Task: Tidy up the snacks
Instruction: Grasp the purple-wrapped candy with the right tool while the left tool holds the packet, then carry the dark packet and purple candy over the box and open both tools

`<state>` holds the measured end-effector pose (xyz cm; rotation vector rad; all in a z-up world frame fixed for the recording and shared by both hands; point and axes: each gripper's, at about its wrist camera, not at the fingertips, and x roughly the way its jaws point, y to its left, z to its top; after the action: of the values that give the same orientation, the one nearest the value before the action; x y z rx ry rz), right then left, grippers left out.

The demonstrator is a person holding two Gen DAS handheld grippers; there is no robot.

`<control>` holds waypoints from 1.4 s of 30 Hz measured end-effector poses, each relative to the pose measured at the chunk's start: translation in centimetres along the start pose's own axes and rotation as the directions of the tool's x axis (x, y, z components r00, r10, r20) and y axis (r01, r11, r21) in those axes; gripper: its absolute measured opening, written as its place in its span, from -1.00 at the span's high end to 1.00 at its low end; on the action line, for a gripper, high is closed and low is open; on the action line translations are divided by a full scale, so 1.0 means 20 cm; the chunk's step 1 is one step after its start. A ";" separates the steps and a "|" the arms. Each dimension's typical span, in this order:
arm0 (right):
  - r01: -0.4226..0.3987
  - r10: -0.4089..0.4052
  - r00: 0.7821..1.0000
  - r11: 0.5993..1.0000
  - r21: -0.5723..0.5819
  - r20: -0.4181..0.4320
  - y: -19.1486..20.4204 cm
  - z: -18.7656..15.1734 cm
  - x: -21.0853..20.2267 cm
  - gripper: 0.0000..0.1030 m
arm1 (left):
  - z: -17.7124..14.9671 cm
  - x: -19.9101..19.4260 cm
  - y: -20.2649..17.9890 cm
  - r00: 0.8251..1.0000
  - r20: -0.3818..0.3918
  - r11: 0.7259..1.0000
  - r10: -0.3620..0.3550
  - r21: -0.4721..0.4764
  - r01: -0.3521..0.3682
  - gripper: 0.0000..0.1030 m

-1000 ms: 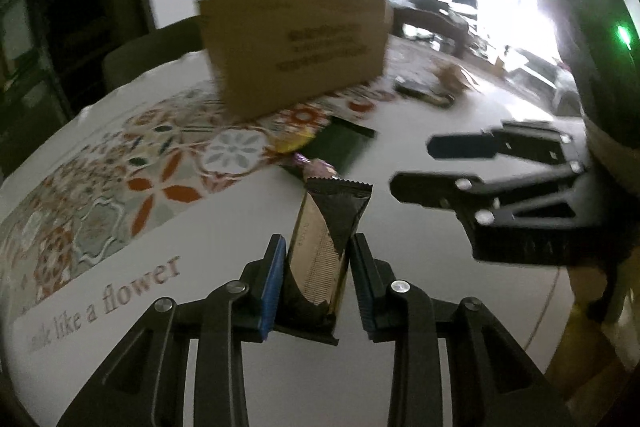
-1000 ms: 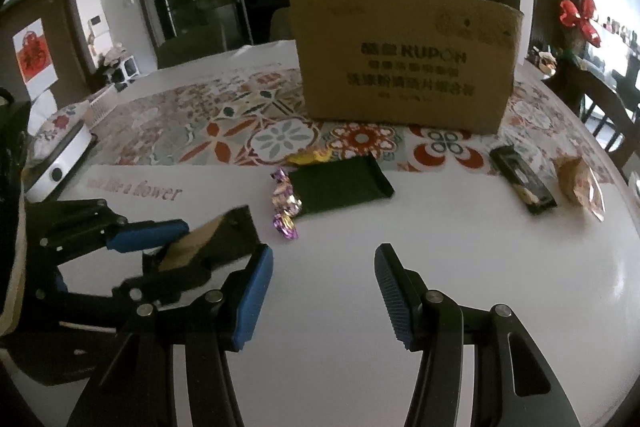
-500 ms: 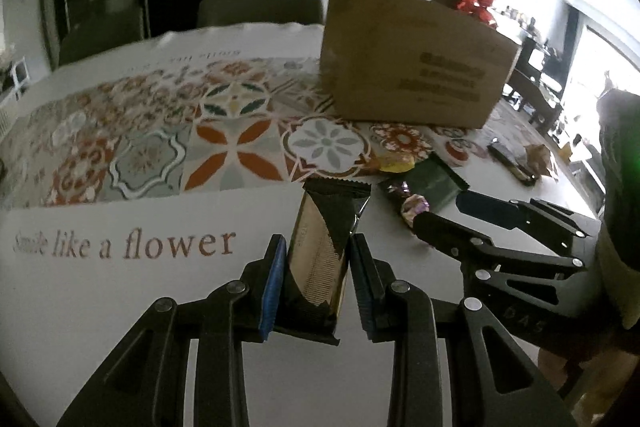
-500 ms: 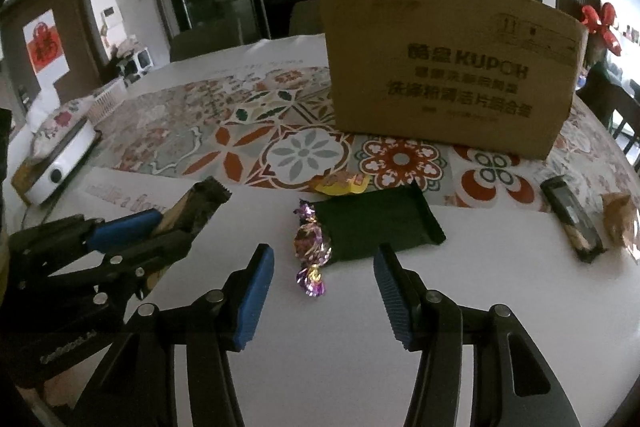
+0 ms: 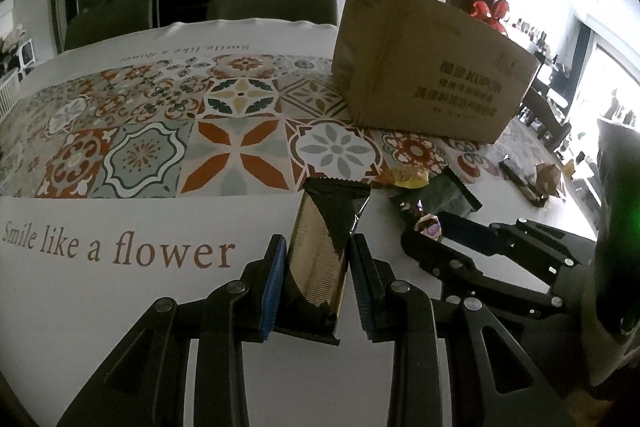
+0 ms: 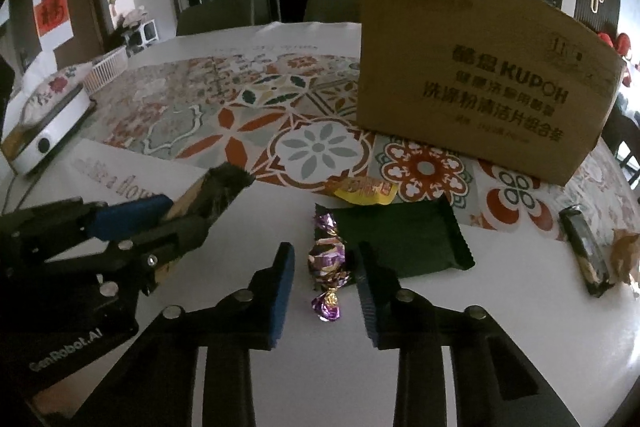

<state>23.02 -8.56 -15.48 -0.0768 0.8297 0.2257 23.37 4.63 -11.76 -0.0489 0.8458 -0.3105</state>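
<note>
Over table, left gripper (image 5: 316, 279) clamping snack bar (image 5: 324, 251), tilted down

- My right claw (image 6: 324, 291) has come forward over the worktop (image 6: 500, 339) to the purple-wrapped candy (image 6: 326, 259), which now lies between its jaws.
- Those jaws have just been closing, yet a gap shows on each side of the candy.
- My left claw (image 5: 316, 279) has rolled upright, the cardboard box (image 5: 432, 83) now ahead-right.

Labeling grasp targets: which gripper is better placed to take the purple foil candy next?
Right. The right gripper already straddles the purple foil candy, its jaws just closing in without yet pinching it. The left gripper is shut on a black-and-gold snack bar.
</note>
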 end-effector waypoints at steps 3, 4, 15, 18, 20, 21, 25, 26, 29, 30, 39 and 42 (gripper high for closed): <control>0.015 -0.015 1.000 1.000 -0.002 -0.007 0.00 0.00 0.01 0.48 | 0.01 0.01 0.00 1.000 -0.001 1.000 0.000 -0.002 0.000 0.38; 0.019 -0.019 1.000 1.000 -0.003 -0.005 -0.01 0.00 0.01 0.50 | 0.01 0.02 0.00 1.000 -0.002 1.000 0.002 -0.001 -0.002 0.38; -0.011 0.010 1.000 0.999 0.048 0.028 -0.06 0.00 -0.08 0.52 | 0.04 -0.06 -0.05 0.999 0.035 1.000 0.010 0.012 -0.011 0.38; -0.019 0.016 0.998 0.998 0.060 0.057 -0.08 0.02 -0.15 0.51 | 0.07 -0.12 -0.07 0.998 0.063 1.000 0.009 0.021 -0.010 0.38; -0.023 0.017 0.997 0.998 0.066 0.078 -0.08 0.03 -0.19 0.51 | 0.09 -0.15 -0.09 0.997 0.083 1.000 0.007 0.025 -0.009 0.38; -0.025 0.018 0.995 0.997 0.072 0.097 -0.09 0.04 -0.23 0.51 | 0.11 -0.18 -0.10 0.995 0.099 1.000 0.003 0.028 -0.006 0.38; -0.029 0.014 0.987 0.996 0.086 0.159 -0.13 0.09 -0.34 0.52 | 0.18 -0.27 -0.15 0.988 0.153 0.999 -0.010 0.047 0.003 0.38; -0.030 0.014 0.984 0.996 0.089 0.177 -0.14 0.10 -0.37 0.51 | 0.19 -0.28 -0.17 0.986 0.165 0.999 -0.013 0.053 0.004 0.38; -0.026 0.003 0.974 0.995 0.097 0.228 -0.18 0.14 -0.46 0.51 | 0.25 -0.33 -0.21 0.979 0.201 0.998 -0.030 0.068 0.016 0.38; -0.026 0.002 0.971 0.995 0.099 0.241 -0.19 0.15 -0.48 0.51 | 0.27 -0.34 -0.22 0.978 0.207 0.997 -0.034 0.071 0.019 0.39; -0.003 -0.043 0.935 0.992 0.127 0.353 -0.33 0.28 -0.64 0.51 | 0.44 -0.38 -0.34 0.961 0.266 0.992 -0.073 0.117 0.043 0.39; 0.002 -0.051 0.924 0.992 0.129 0.379 -0.36 0.32 -0.67 0.51 | 0.51 -0.39 -0.38 0.955 0.282 0.989 -0.087 0.136 0.050 0.39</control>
<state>20.63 -16.89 -1.45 0.0742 0.4511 0.1544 24.12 -1.26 1.91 -0.0035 0.5345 -0.4115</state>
